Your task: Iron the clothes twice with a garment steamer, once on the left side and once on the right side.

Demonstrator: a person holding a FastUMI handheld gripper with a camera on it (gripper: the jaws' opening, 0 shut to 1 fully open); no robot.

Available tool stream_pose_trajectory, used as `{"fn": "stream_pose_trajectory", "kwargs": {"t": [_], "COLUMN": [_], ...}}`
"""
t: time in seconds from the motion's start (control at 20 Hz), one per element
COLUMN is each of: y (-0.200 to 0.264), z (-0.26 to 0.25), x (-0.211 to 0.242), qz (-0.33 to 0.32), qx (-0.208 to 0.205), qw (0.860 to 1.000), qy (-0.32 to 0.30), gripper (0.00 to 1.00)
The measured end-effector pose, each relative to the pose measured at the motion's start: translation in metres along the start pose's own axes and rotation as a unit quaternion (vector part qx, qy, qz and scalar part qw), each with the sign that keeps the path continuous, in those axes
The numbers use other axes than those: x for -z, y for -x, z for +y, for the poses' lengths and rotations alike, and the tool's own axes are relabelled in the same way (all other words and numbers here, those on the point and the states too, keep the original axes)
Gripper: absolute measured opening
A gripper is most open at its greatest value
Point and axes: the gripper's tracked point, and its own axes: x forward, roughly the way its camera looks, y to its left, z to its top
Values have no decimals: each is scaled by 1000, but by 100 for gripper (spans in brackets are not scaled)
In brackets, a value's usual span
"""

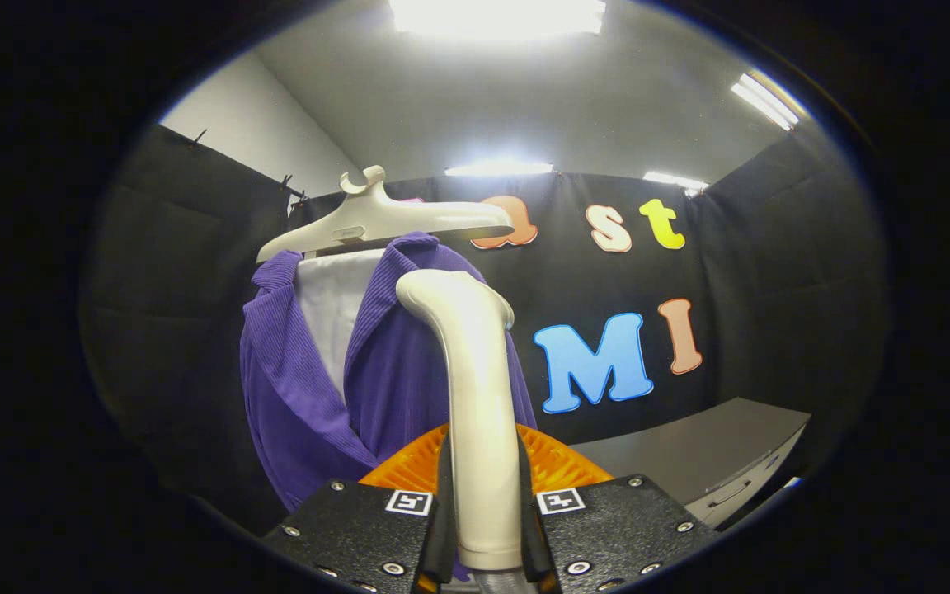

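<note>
Steamer (479, 412) clamped between jaws

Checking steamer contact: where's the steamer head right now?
Gripper view: the gripper is shut on the steamer handle; its head is beyond the fingers, against the purple jacket, just below the hanger.

I cannot see the steamer's (479, 396) head face; it points away, against the jacket (310, 388). My fingers (442, 503) hide the handle's lower sides, and its base is cut off below. The steamer hides part of the jacket's right front. The jacket's hem drops behind the gripper (487, 528).
</note>
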Motion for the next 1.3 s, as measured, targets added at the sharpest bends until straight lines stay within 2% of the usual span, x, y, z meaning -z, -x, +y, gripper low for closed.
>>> {"fn": "stream_pose_trajectory", "kwargs": {"t": [0.2, 1.0, 1.3], "y": [3, 34, 63], "z": [-7, -8, 0], "x": [14, 116, 186], "qz": [5, 63, 115], "qx": [11, 24, 4], "qw": [1000, 993, 985], "qy": [11, 95, 132], "gripper": [31, 31, 32]}}
